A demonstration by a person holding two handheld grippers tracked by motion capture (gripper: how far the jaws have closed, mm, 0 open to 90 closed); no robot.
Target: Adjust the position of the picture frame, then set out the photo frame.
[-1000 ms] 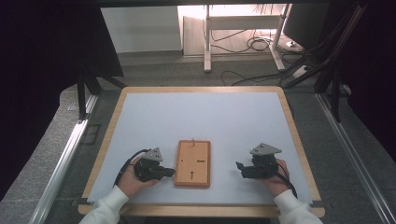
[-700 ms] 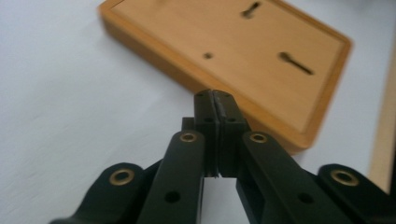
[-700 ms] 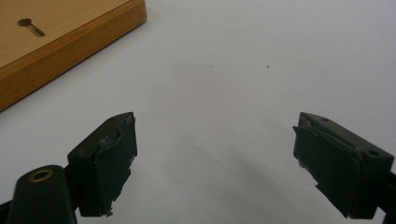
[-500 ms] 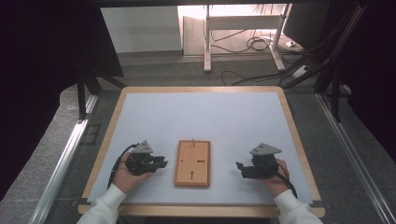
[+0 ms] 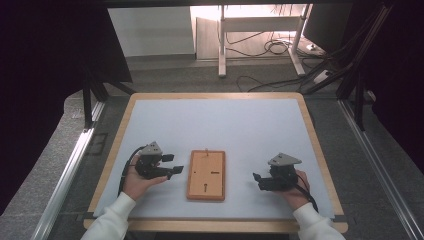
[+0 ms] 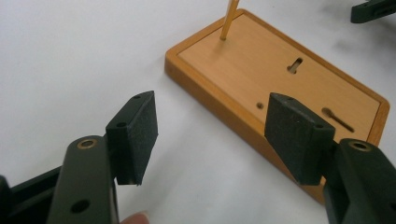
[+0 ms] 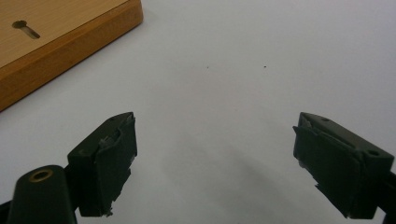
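Two grippers flank the wooden board point(image 5: 206, 175) from up high, so either can reach it. Left gripper point(image 6: 210, 135) view: jaws just opened wide, nothing between them, board just beyond with its upright peg point(image 6: 229, 18). Right gripper point(image 7: 215, 163) view: jaws wide, empty, board's corner far-left.

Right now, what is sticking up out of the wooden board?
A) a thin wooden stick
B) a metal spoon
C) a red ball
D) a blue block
A: in the left gripper view a thin wooden stick stands up from the far end of the wooden board, which otherwise has just small holes and slots.
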